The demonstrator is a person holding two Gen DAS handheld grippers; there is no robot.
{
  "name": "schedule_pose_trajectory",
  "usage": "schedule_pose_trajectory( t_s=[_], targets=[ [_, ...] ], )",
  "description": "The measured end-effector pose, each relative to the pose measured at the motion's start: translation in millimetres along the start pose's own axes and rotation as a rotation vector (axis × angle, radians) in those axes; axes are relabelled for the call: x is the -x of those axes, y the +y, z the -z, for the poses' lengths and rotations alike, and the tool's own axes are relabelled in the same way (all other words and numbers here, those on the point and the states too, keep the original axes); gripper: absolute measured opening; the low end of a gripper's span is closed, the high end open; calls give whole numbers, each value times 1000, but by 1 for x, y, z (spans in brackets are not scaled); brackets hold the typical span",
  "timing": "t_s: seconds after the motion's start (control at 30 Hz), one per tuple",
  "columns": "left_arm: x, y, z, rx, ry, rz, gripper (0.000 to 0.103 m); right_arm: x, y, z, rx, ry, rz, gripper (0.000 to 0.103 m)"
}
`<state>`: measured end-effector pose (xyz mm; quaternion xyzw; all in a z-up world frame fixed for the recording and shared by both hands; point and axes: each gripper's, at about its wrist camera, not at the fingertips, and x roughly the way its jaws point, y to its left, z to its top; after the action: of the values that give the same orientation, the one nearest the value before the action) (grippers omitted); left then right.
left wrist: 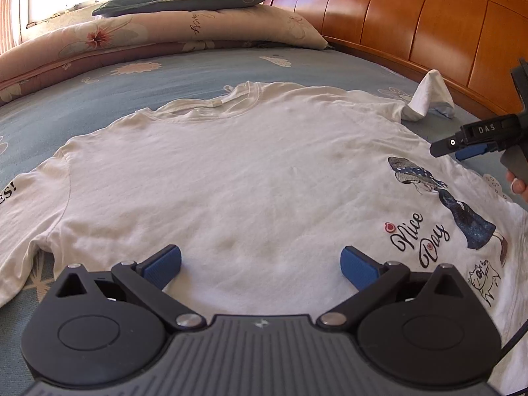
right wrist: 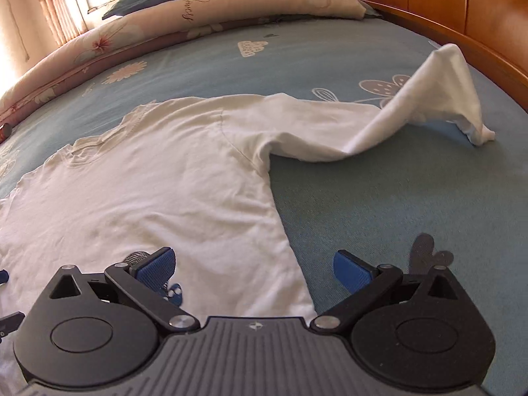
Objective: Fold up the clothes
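We hold both claws spread and empty: left gripper [left wrist: 260, 265] over the white T-shirt [left wrist: 231, 171] at frame centre, right gripper [right wrist: 253, 269] at its edge. We flatten the rumpled sleeve [right wrist: 429, 99], upper right, before folding.

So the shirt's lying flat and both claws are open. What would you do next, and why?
Probably reach the right gripper forward to the sleeve and lay it flat. That sleeve is bunched into a peak near the headboard, while the rest of the T-shirt is spread out. Both grippers are open and hold nothing; the left gripper hovers over the body.
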<state>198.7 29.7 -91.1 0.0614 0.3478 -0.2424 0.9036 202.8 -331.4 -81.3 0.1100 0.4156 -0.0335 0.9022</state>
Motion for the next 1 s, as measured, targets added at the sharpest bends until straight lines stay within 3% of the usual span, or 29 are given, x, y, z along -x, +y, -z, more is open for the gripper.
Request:
schedule_pose_trajectory(
  t_s=[0.33, 0.5, 0.67, 0.73, 0.87, 1.0],
  targets=[
    [-3, 4, -2, 44, -1, 2, 102, 9, 1, 43, 143, -75, 45, 103],
    [-4, 3, -1, 44, 0, -4, 102, 9, 2, 43, 137, -65, 62, 103],
    [-5, 0, 0, 10, 5, -8, 102, 15, 0, 34, 153, -1, 97, 103],
    [-4, 2, -1, 13, 7, -1, 102, 26, 0, 30, 122, -39, 122, 103],
    [-5, 1, -1, 13, 11, -8, 102, 42, 27, 22, 149, -127, -18, 103],
    [-5, 1, -1, 8, 9, -5, 102, 30, 83, 25, 318, -162, -95, 103]
  ],
)
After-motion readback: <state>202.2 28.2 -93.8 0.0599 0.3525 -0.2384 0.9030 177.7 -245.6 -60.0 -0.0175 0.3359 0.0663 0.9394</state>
